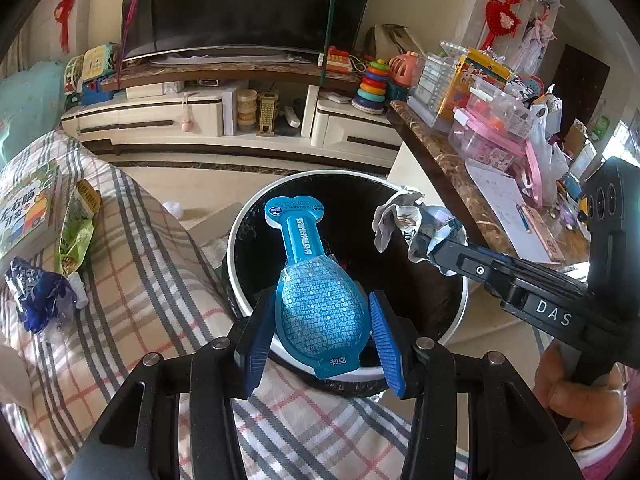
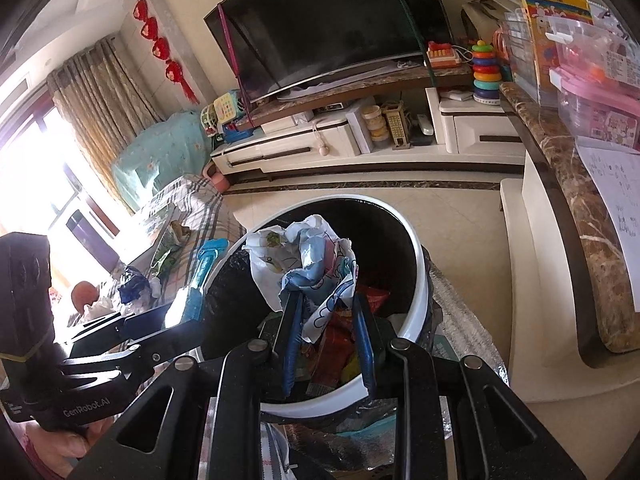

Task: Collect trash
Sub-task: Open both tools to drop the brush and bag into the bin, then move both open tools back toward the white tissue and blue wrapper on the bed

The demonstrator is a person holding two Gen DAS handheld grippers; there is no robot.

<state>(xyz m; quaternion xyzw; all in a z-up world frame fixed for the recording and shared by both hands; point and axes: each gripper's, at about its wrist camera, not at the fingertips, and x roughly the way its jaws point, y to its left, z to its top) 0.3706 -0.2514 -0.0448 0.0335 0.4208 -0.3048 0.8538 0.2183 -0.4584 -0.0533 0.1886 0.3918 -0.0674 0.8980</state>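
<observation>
Trash is in both grippers, poised above the round white-rimmed bin with a black liner, presumably so that each piece falls straight in once let go. The left gripper has its jaws closed on the bulbous end of a blue bottle-shaped plastic packet, whose neck reaches out over the bin's mouth. The right gripper pinches a crumpled white printed wrapper by its lower edge, directly over red snack packets already inside. More litter, seemingly a green wrapper and blue foil, waits on the plaid-covered sofa.
</observation>
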